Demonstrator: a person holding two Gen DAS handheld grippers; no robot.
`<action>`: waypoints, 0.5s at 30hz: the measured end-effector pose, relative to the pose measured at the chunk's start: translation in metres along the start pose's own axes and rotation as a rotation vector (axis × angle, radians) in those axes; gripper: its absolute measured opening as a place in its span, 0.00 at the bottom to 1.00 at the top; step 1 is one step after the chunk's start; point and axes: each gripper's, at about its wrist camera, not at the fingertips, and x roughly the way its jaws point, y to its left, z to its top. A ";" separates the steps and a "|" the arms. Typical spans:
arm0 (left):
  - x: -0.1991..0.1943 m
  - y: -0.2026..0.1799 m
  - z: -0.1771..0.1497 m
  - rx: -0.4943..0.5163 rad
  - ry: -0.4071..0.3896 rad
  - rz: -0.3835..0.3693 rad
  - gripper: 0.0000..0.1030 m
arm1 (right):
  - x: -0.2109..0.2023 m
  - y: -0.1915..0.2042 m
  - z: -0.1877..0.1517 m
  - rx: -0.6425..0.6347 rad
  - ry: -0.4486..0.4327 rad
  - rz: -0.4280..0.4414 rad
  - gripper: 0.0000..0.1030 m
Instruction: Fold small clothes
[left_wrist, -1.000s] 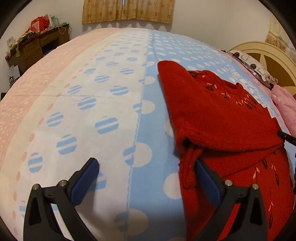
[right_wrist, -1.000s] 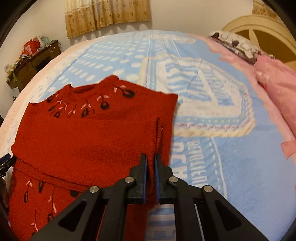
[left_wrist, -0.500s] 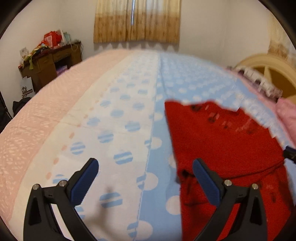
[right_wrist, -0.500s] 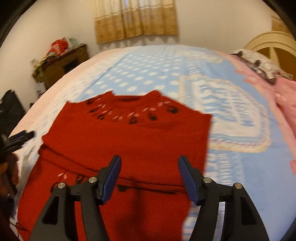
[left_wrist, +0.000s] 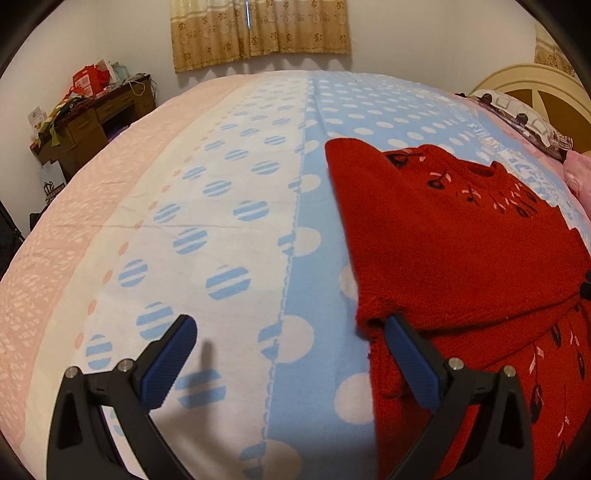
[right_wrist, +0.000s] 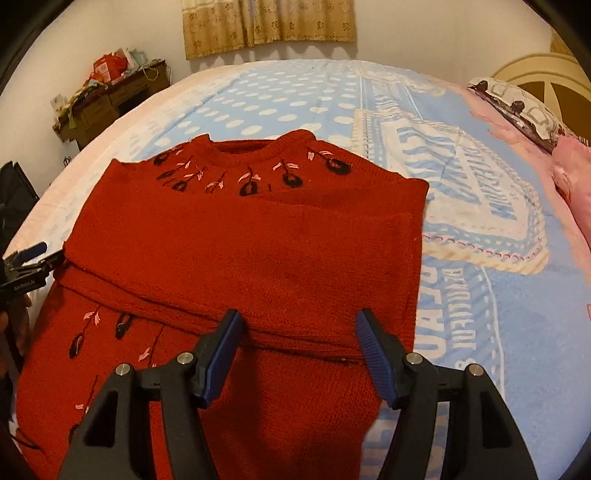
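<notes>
Both grippers spread, empty. Red sweater (right_wrist: 240, 258) lies flat straight ahead of the right gripper (right_wrist: 299, 354), folded band crosswise; left gripper (left_wrist: 291, 362) sits beside its edge.

Bedspread (left_wrist: 229, 236) left of the red sweater (right_wrist: 258, 258) lies open; pillows (right_wrist: 517, 107) and headboard (left_wrist: 532, 85) bound the right.

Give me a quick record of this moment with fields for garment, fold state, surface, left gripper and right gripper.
garment: red sweater, dark embroidered flowers near the neckline
fold state: sleeves folded across the chest; lower body not yet folded up
surface: bedspread, blue, white and pink with dots
left gripper: open, holding nothing, at the sweater's edge
right gripper: open, holding nothing, over the sweater
</notes>
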 end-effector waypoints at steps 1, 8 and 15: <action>-0.002 0.000 0.000 -0.002 0.000 0.002 1.00 | -0.004 -0.001 0.000 0.020 -0.009 0.008 0.63; -0.006 -0.001 -0.001 -0.001 -0.002 -0.004 1.00 | -0.007 0.004 -0.004 -0.018 -0.001 -0.022 0.63; -0.041 -0.003 -0.009 0.014 -0.056 -0.037 1.00 | -0.024 0.010 -0.022 -0.020 0.005 -0.074 0.66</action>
